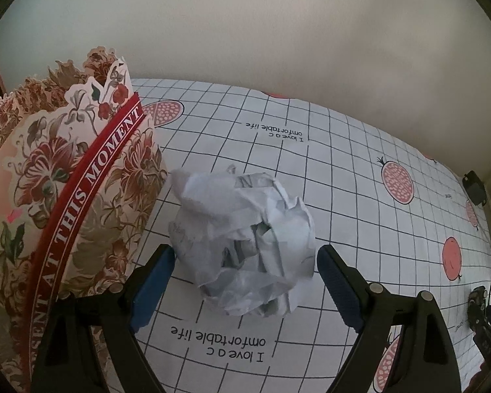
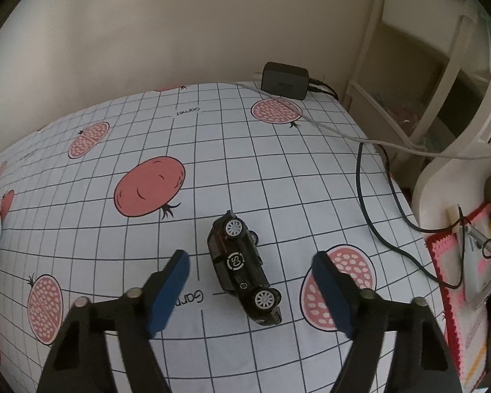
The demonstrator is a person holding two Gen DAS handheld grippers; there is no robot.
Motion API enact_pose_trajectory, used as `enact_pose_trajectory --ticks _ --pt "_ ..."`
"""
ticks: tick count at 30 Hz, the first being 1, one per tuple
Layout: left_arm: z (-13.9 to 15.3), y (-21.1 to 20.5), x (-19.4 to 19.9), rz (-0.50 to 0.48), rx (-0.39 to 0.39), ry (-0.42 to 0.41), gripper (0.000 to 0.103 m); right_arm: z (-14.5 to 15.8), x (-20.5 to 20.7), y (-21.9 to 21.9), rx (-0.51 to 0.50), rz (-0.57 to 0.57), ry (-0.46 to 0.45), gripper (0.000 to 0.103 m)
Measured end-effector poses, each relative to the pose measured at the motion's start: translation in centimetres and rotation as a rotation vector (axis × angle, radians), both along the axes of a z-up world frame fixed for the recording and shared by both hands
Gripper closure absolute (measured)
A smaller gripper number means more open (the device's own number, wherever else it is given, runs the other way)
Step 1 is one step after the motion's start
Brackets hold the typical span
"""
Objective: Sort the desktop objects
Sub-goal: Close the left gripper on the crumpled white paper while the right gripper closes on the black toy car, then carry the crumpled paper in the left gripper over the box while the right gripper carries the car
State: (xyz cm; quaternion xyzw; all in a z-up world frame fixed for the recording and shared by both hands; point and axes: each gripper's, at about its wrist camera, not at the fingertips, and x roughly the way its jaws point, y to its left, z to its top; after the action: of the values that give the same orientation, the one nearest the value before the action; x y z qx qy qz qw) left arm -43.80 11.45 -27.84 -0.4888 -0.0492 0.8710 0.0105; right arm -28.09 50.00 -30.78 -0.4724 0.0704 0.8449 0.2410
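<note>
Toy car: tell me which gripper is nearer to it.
Right. The right gripper is open around the toy car; the left gripper brackets the crumpled paper, well away.

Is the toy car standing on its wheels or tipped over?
Tipped on its side: the black toy car shows two wheels facing up, lying on the tablecloth between the open right gripper fingers.

desk cover [image 1: 343, 177] white w/ dark grid lines, pinkish-red pomegranate prints, some whole, some cut w/ pale seeds; paper ball [image 1: 245, 245] white-grey, crumpled; floral bag [image 1: 65, 196] cream w/ red-brown flowers, red band, white lettering; toy car [image 2: 242, 268] black, silver-white wheels, white round emblem; charger [image 2: 284, 80] dark grey; gripper pads blue on black arms, both views
</note>
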Motion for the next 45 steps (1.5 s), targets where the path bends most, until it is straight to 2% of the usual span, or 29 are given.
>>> enact_pose_trajectory --ticks 4,6,14,25,30,36,45 --pt "0.0 0.1 0.1 -0.005 -0.003 0.003 0.016 -0.1 0.0 -0.1 -0.001 0.007 -0.006 0.044" --pt "0.0 0.0 0.1 -0.004 -0.005 0.006 0.020 -0.1 -0.1 -0.1 -0.003 0.009 -0.009 0.052" --pt "0.1 -0.4 0.1 -0.007 0.001 0.016 0.024 -0.3 -0.2 -0.3 -0.012 0.022 -0.013 0.071" --pt "0.2 -0.7 -0.1 -0.006 0.019 0.020 0.028 0.0 -0.1 -0.5 -0.027 0.019 -0.008 0.071" --pt "0.5 -0.9 0.2 -0.003 0.026 0.023 0.030 1.0 0.0 -1.0 -0.028 0.015 0.018 0.071" --pt "2.1 -0.8 0.8 -0.006 0.041 0.034 0.030 4.3 -0.1 -2.4 -0.024 0.025 0.091 0.071" --pt "8.7 -1.2 3.6 -0.028 0.072 0.121 0.030 11.3 0.0 -5.7 -0.034 0.056 0.244 0.071"
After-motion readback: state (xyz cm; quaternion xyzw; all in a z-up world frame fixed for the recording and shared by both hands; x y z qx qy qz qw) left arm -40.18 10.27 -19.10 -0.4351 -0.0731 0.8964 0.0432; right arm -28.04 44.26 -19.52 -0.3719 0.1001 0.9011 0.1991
